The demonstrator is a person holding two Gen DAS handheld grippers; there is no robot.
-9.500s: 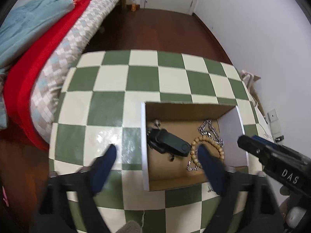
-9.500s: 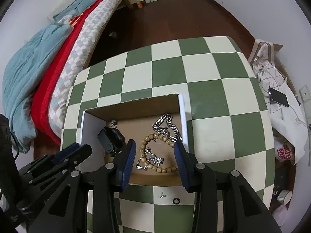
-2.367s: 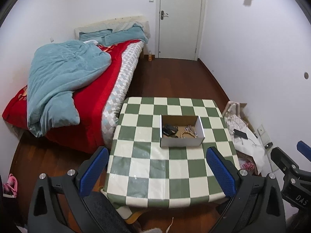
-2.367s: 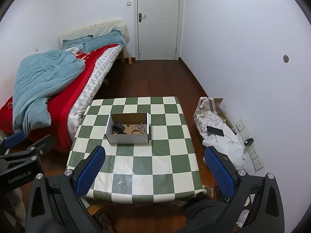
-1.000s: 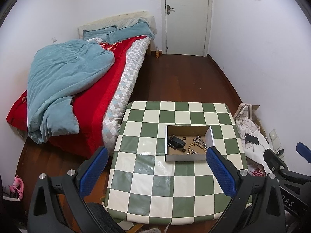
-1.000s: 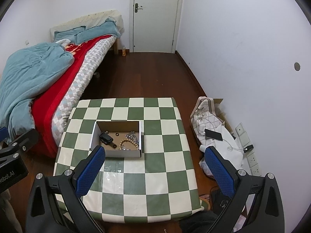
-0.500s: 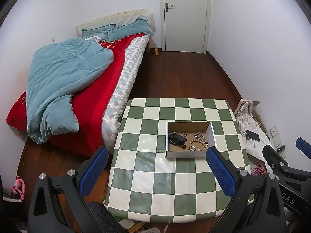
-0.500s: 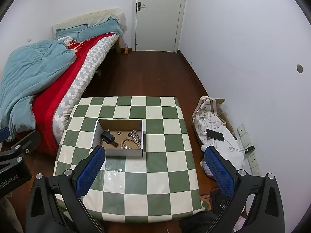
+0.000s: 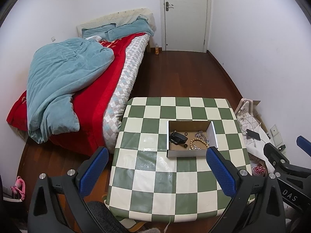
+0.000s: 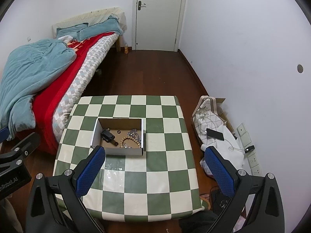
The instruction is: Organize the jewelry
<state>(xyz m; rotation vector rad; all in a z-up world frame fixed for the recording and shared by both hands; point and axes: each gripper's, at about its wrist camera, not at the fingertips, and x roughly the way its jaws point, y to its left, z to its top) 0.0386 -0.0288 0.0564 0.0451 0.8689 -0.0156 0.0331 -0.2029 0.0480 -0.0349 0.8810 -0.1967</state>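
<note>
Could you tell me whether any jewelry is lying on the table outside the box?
No, the beads and chain lie inside the box; the table around it shows none.

A home bedroom: unmade bed point(image 9: 77, 89), white door point(image 9: 186, 15), wooden floor point(image 9: 182, 77).

"DAS" stands on the right tongs point(image 9: 300, 144); "nRobot.AI" on the left tongs point(image 10: 3, 134).

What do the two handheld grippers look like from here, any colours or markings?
Both are the same build: black angular frames with silver bolts and blue textured finger pads. The left gripper shows white "GenRobot.AI" lettering on its body in the right wrist view; the right gripper shows white "DAS" in the left wrist view. No sleeves or cables visible.
</note>
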